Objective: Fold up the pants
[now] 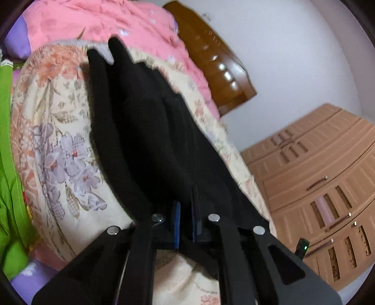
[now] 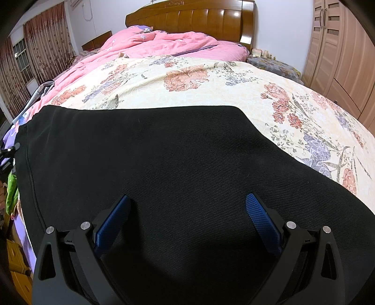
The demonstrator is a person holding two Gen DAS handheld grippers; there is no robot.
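Note:
The black pants [image 1: 145,117] stretch away from my left gripper [image 1: 186,208] across the floral bedspread [image 1: 58,131], the two leg ends at the far end. The left gripper's blue pads [image 1: 176,223] are close together with black fabric pinched between them. In the right wrist view, the pants [image 2: 152,152] lie flat and wide on the bedspread [image 2: 187,75], with a seam along the left side. My right gripper [image 2: 187,198] hovers just over this cloth, its blue pads [image 2: 262,223] far apart with nothing between them.
A crumpled pink quilt [image 2: 152,44] lies toward the wooden headboard [image 2: 194,21]. A tall wooden wardrobe [image 2: 339,54] stands to the right of the bed, a covered nightstand [image 2: 271,64] beside it. Green cloth [image 1: 9,164] hangs at the left bed edge.

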